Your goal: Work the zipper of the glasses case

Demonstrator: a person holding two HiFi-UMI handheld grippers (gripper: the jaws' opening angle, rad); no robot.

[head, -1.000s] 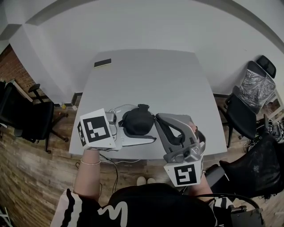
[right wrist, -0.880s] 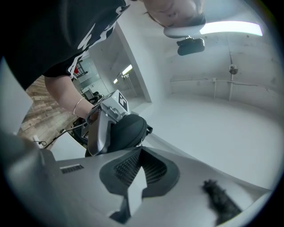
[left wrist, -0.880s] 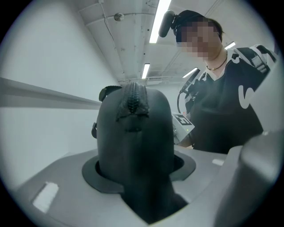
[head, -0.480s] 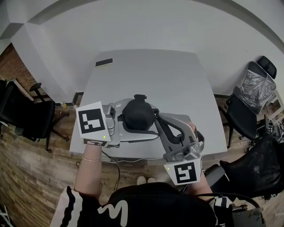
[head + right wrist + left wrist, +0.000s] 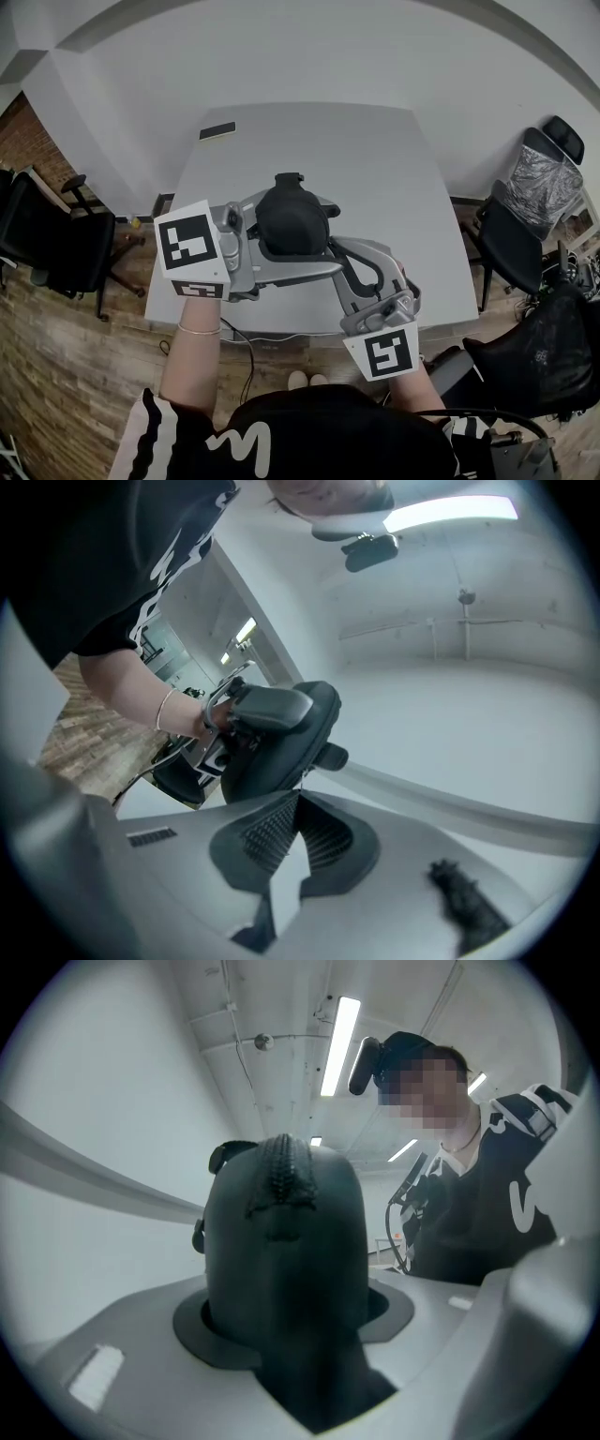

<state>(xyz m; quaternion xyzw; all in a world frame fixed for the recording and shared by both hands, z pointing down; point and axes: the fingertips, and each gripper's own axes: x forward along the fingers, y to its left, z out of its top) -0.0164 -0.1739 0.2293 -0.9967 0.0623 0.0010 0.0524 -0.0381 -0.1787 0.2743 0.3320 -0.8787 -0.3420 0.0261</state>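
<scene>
The black glasses case (image 5: 292,220) hangs above the grey table (image 5: 375,159), clamped between the jaws of my left gripper (image 5: 330,239). Seen from the left gripper view, the case (image 5: 281,1251) stands on end and fills the gap, with its zipper teeth (image 5: 283,1171) running over the top. My right gripper (image 5: 331,247) reaches in from the lower right to the case's right end. In the right gripper view its ribbed pads (image 5: 323,829) meet at the tip, shut on the thin zipper pull (image 5: 299,782) just below the case (image 5: 281,742).
A small dark flat object (image 5: 217,131) lies at the table's far left corner. Office chairs stand on the left (image 5: 56,248) and on the right (image 5: 525,216). A cable (image 5: 234,342) hangs below the table's front edge.
The left gripper has carried the case up and away from the table's front edge and turned it. The right gripper has followed and stayed at the case's right end.
</scene>
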